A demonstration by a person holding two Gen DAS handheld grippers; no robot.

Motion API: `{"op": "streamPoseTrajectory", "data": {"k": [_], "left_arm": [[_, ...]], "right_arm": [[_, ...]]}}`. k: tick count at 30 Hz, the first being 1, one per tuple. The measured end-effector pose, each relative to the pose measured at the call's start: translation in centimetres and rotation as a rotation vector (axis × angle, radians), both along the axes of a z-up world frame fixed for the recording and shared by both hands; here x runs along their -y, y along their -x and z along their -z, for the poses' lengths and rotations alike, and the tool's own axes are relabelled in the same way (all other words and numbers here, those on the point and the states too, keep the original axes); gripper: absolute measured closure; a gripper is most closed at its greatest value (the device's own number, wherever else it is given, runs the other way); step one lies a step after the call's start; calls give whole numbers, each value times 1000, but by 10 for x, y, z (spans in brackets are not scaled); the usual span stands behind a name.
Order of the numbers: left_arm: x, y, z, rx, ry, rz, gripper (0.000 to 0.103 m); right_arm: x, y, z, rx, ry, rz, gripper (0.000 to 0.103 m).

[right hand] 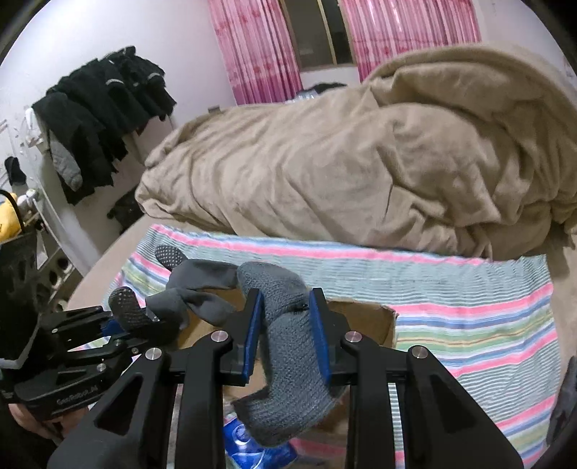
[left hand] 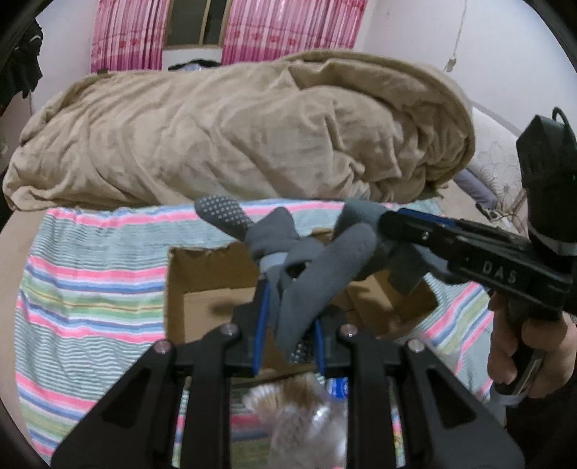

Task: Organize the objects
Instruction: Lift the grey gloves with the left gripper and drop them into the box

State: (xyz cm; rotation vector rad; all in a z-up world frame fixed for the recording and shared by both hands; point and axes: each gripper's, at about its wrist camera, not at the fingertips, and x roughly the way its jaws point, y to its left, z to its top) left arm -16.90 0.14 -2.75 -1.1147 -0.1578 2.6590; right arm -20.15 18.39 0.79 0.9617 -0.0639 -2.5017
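Bedroom with pale walls (right hand: 108, 32). Pink curtains (right hand: 252, 47) frame a dark window (right hand: 310, 32) at the far side. Crumpled tan blanket (left hand: 234, 133) on the bed, striped sheet (left hand: 90, 281) nearer, black clothes (right hand: 101, 108) hanging left.

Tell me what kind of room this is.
Most likely a bedroom: a bed with a rumpled tan blanket over a striped sheet, pink curtains at the window, dark clothes hanging by the wall.

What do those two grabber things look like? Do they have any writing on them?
Both are black, angular frames with silver round bolts and blue pads inside the fingers. The right gripper has "DAS" in pale letters on its side and a black cable on top. The left gripper has small grey lettering.
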Motion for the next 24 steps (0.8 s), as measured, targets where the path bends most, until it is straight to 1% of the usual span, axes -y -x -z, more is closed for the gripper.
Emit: {"op": "streamPoseTrajectory", "data": {"k": [7, 10, 13, 15, 19, 20, 22, 23, 24], "left_arm": [[-2, 23, 39, 96, -27, 9, 81], [-2, 25, 48, 124, -25, 13, 81], [-2, 26, 56, 156, -26, 20, 79], [-1, 26, 59, 180, -12, 10, 77], [1, 22, 59, 202, 10, -12, 68], [2, 21, 57, 202, 13, -14, 64], [1, 17, 54, 203, 14, -6, 59], [1, 15, 53, 201, 19, -7, 53], [1, 12, 50, 198, 25, -13, 47]], "right_arm": [[8, 15, 38, 63, -23, 26, 75], [11, 17, 53, 110, -7, 30, 75], [17, 16, 63, 144, -5, 22, 75], [22, 15, 69, 167, -12, 16, 75], [26, 10, 78, 192, -10, 6, 72], [26, 9, 78, 196, -8, 5, 70], [27, 7, 79, 206, -10, -3, 68], [28, 6, 78, 207, -11, -5, 65], [28, 4, 77, 210, -12, -5, 59]]}}
